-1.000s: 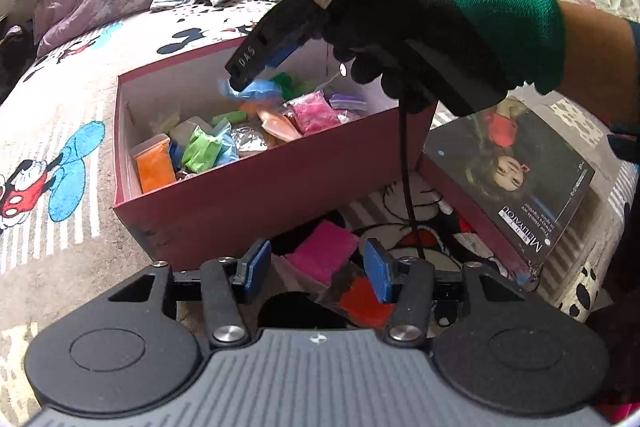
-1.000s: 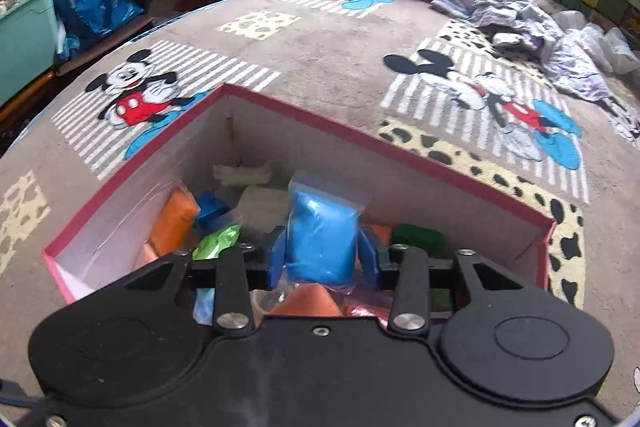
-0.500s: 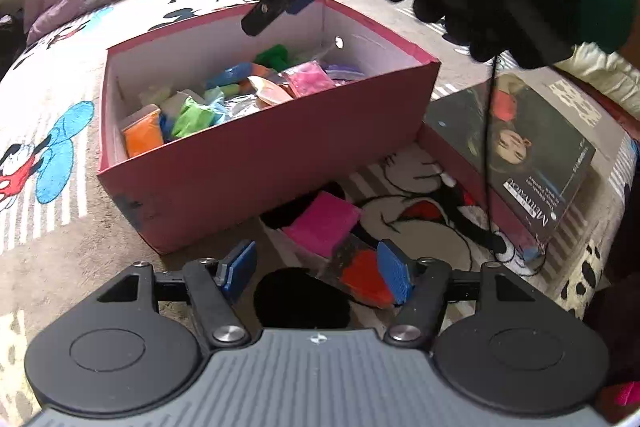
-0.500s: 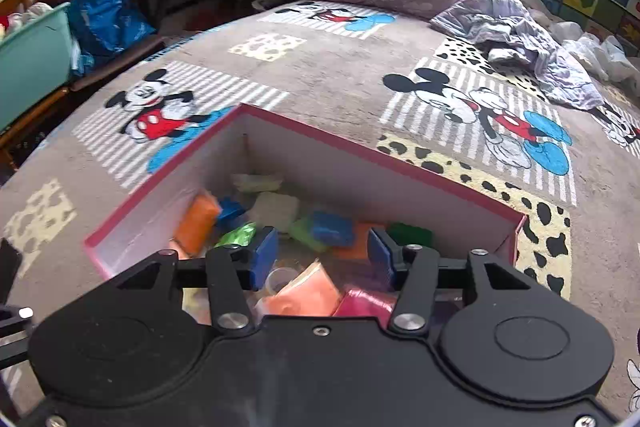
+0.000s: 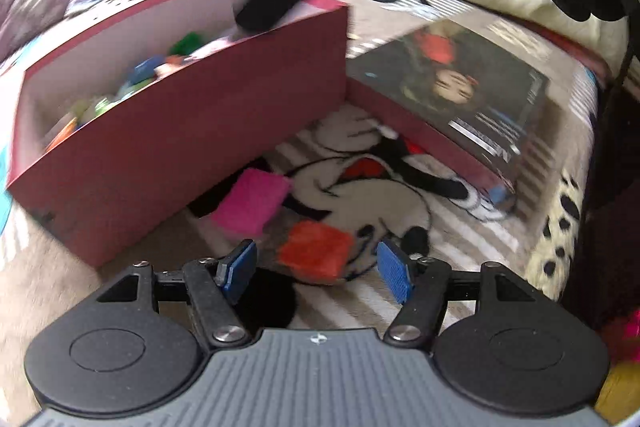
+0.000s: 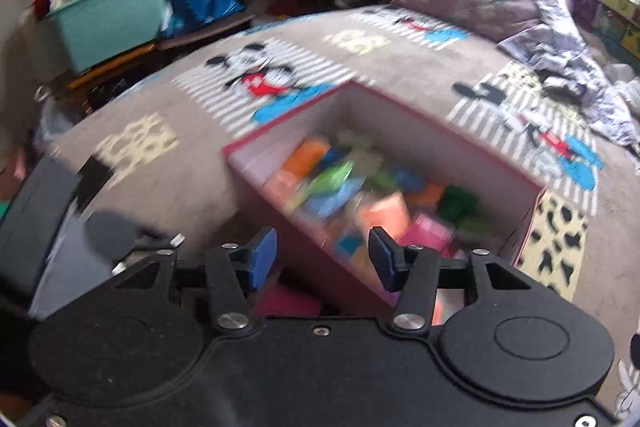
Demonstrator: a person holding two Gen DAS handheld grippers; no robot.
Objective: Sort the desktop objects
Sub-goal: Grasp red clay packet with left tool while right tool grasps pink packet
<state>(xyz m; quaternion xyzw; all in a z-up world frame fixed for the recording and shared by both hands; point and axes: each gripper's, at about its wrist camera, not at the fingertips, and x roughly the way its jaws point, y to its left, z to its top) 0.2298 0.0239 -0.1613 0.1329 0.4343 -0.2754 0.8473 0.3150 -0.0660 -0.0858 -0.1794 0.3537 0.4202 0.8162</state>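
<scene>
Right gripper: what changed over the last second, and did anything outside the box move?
The right gripper let go of the blue packet it held over the pink box, dropping it inside, then opened and pulled back. The left gripper stayed open, edging toward the orange packet. The pink packet and orange packet stayed on the blanket.

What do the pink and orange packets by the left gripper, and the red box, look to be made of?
Pink packet and orange packet: probably soft clay in clear film, though blur hides any gloss. Red box: likely matte cardboard, with thin, straight walls and pale inside.
</scene>
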